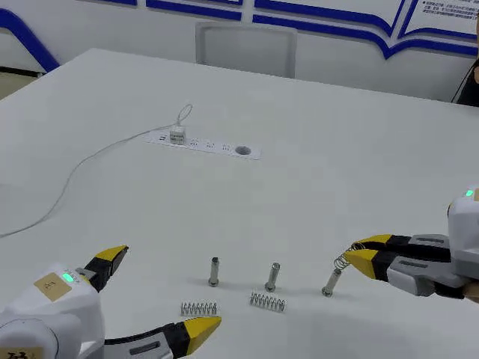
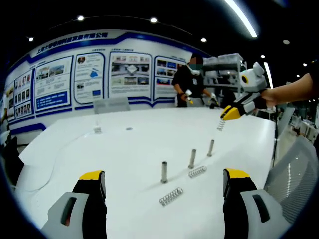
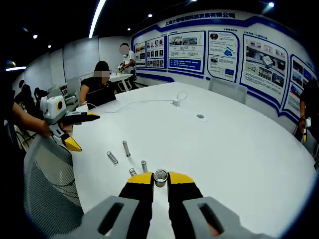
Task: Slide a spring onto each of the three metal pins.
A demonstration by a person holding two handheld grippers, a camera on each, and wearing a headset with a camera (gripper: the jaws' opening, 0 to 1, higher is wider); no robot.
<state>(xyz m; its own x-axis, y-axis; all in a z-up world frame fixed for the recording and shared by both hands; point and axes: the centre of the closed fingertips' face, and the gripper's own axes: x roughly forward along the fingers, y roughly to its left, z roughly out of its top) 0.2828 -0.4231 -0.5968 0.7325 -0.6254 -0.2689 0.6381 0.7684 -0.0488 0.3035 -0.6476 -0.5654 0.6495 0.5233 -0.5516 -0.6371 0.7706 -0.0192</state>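
On white surface (image 1: pixel 314 179): three short metal pins (image 1: pixel 272 277), two thin wire springs (image 1: pixel 198 308) lying loose.
Right claw (image 1: pixel 353 253): pinches third spring (image 1: pixel 341 261) above right pin (image 1: pixel 331 283).
Left claw (image 1: pixel 166 288): wide, empty.
Feel: probably light, squashy; hold one end softly.

**An office meeting room**

A big white table (image 1: pixel 337 149) is standing in the room, with a power strip (image 1: pixel 203 143) lying on it and a chair (image 1: pixel 245 46) waiting at its far side. Blue-and-white info boards (image 2: pixel 130 73) are covering the wall. Strip lights (image 3: pixel 97 17) are shining overhead, and people (image 3: pixel 101 79) are sitting and standing at the back.
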